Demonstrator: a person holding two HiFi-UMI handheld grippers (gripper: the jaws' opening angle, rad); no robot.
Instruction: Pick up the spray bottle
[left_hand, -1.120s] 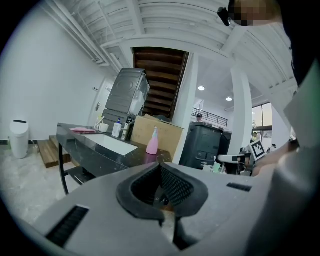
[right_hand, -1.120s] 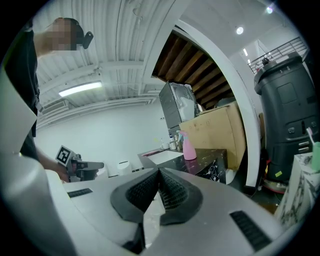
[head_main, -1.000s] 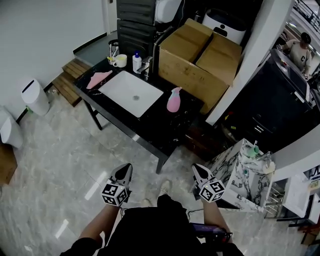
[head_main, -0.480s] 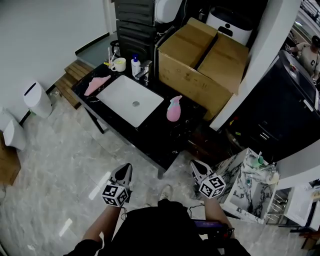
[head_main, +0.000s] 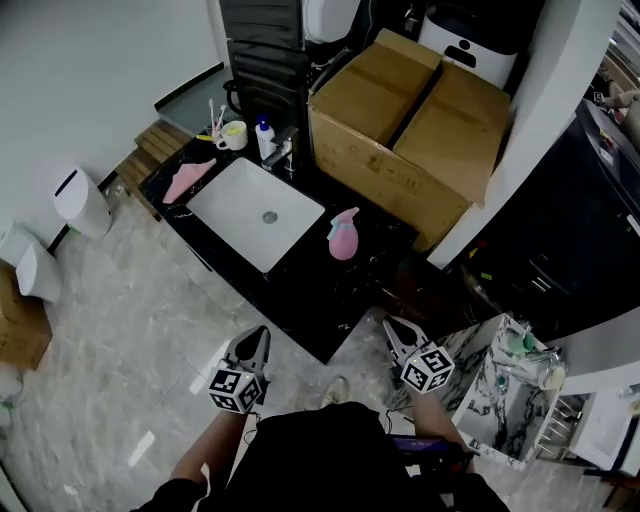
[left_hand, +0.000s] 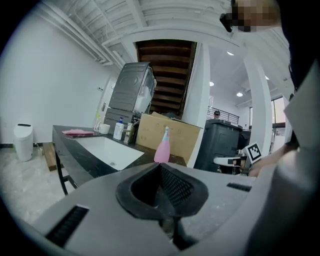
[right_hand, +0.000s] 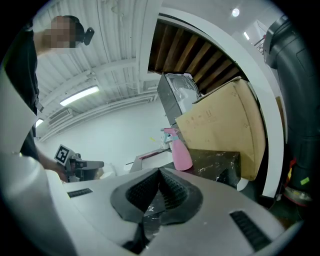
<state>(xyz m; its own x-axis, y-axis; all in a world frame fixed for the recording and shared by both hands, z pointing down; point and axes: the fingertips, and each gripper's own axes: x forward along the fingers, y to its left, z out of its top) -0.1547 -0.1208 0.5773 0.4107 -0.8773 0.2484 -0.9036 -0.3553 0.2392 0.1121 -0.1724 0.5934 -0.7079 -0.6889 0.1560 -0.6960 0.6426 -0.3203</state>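
Note:
The pink spray bottle (head_main: 343, 236) stands upright on the black counter (head_main: 330, 300), to the right of the white sink (head_main: 255, 212). Both grippers hover over the floor short of the counter's near corner, well away from the bottle. My left gripper (head_main: 254, 335) is shut with nothing in it. Shut and empty too is my right gripper (head_main: 393, 328). In the left gripper view the bottle (left_hand: 162, 150) shows just above the closed jaw tips (left_hand: 161, 165). The right gripper view has the bottle (right_hand: 181, 152) slightly right of its shut tips (right_hand: 160, 171).
A large cardboard box (head_main: 405, 120) sits behind the bottle. A faucet (head_main: 285, 150), soap bottle (head_main: 264, 135), cup (head_main: 233, 132) and pink cloth (head_main: 187, 180) line the counter's far side. A white bin (head_main: 80, 200) stands left, a marble-patterned cabinet (head_main: 500, 400) right.
Both grippers have moved forward toward the counter, whose near corner now lies just ahead of them. Both stayed shut and empty.

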